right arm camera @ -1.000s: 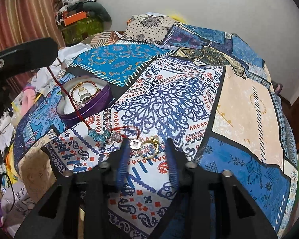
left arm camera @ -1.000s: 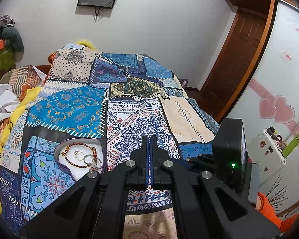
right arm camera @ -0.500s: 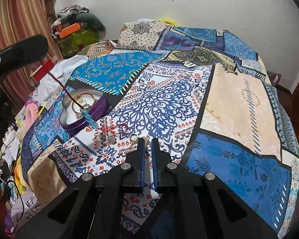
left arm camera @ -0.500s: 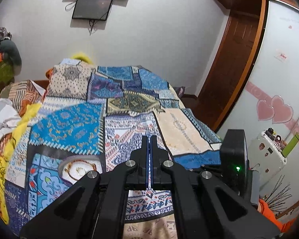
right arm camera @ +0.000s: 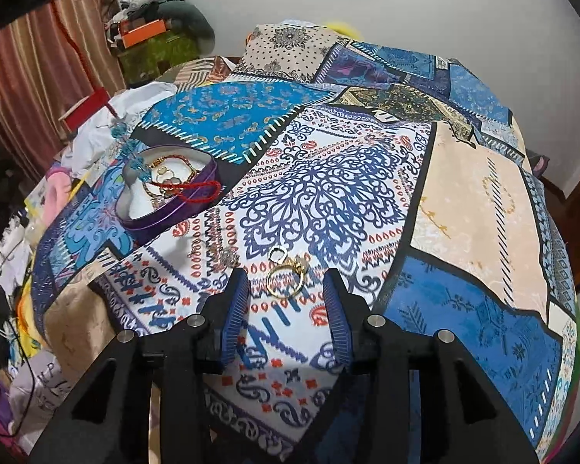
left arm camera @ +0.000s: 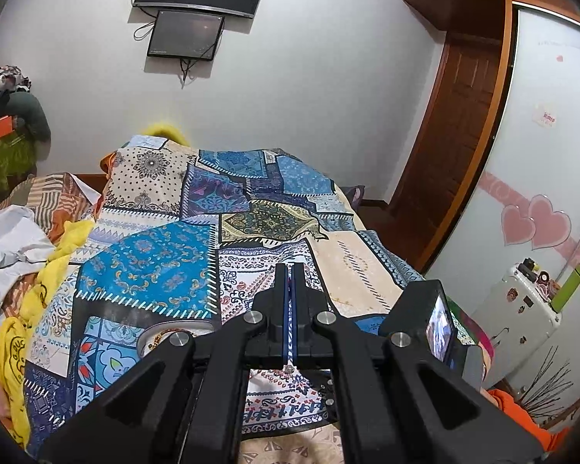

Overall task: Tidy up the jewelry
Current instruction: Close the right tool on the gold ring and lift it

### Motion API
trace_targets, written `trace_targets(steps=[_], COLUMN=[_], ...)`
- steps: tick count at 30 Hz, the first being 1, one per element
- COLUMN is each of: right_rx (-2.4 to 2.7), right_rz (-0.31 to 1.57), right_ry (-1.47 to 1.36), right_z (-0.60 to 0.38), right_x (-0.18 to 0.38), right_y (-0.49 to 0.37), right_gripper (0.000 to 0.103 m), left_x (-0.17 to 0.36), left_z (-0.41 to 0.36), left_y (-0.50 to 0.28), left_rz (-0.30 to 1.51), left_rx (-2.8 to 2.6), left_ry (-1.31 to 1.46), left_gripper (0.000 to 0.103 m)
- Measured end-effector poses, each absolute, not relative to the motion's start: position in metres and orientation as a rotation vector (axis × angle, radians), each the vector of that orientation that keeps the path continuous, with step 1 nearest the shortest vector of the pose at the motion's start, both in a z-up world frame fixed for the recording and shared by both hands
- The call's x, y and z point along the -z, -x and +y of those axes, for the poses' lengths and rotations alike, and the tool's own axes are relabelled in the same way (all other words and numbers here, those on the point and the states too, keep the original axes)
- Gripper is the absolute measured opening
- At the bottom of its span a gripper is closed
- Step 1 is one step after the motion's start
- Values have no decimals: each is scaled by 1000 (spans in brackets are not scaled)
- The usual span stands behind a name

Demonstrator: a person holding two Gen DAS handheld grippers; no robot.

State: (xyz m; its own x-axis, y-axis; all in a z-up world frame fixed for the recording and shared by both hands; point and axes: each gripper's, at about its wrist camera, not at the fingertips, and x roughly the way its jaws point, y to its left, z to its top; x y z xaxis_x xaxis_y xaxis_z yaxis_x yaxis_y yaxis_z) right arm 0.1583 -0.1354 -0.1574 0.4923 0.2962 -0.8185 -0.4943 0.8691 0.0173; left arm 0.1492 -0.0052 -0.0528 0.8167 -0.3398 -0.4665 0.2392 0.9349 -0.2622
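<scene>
A purple heart-shaped tin (right arm camera: 197,197) with a white lining sits on the patterned bedspread and holds gold bangles and rings. A red cord necklace (right arm camera: 82,54) with blue beads hangs from my left gripper (left arm camera: 290,272), which is shut on it high above the tin; its lower loop drapes over the tin's rim. In the left wrist view the tin (left arm camera: 150,338) peeks out beside the gripper arm. My right gripper (right arm camera: 286,290) is open just above the bed, its fingers either side of a gold ring (right arm camera: 284,280). A small silver ring (right arm camera: 277,254) and a silver trinket (right arm camera: 230,259) lie close by.
Piled clothes and a yellow cloth (left arm camera: 31,294) line the bed's left edge. A curtain (right arm camera: 46,69) and a stacked shelf stand at the left. A wooden door (left arm camera: 452,147), a wardrobe and a small white cabinet (left arm camera: 522,317) stand at the right.
My left gripper rose, lifting the necklace until its beads hang over the tin. My right gripper opened from shut and now brackets the gold ring.
</scene>
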Motion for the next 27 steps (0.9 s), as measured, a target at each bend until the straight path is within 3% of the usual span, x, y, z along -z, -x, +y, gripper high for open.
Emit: trace_targets(steps=[3, 5, 8, 10, 27], right_rx=[-479, -481, -493, -492, -483], right_rz=[938, 936, 935, 936, 805], right_ry=[240, 239, 203, 187, 156], right_z=[-136, -136, -141, -143, -138], right_x=[159, 160, 158, 156, 111], right_y=[-159, -159, -158, -158, -151], right_gripper=[30, 16, 15, 5, 5], left_x=[53, 54, 53, 52, 41], left_z=[-3, -2, 1, 3, 35], left_y=[-148, -148, -147, -148, -149], left_rz=[530, 528, 523, 520, 474], left_rx=[305, 299, 291, 283, 217], left_ry=[199, 201, 202, 202, 206], left_gripper=[0, 0, 0, 0, 0])
